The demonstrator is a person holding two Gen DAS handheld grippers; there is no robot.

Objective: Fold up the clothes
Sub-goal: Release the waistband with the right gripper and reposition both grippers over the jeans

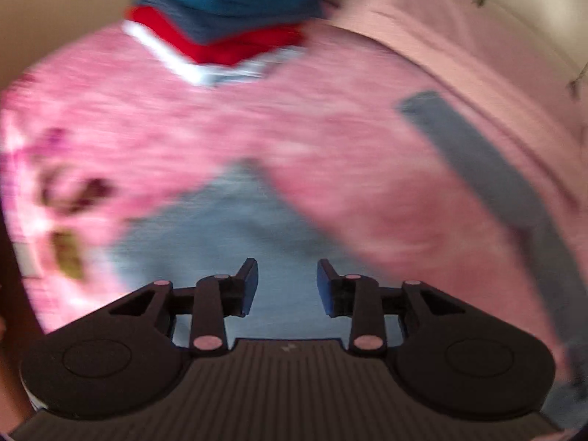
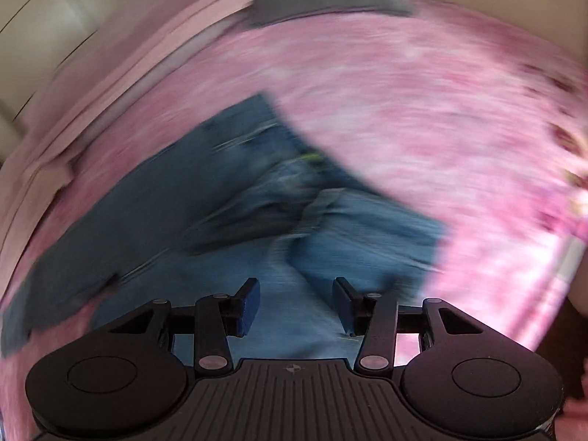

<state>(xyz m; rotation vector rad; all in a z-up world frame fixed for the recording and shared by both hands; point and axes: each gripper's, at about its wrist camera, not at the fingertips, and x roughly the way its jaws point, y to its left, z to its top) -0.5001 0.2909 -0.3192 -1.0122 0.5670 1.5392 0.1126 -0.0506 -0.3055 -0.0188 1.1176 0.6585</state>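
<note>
Over pink bedspread [image 2: 422, 110] | jeans [image 2: 228, 198] below | both jaws parted, empty

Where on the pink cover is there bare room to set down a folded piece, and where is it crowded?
Free: the pink cover between the stack of folded clothes and the blue jeans, and the wide stretch right of the jeans in the right wrist view. Crowded: the near middle, where the jeans lie spread below both open grippers, left and right.
</note>
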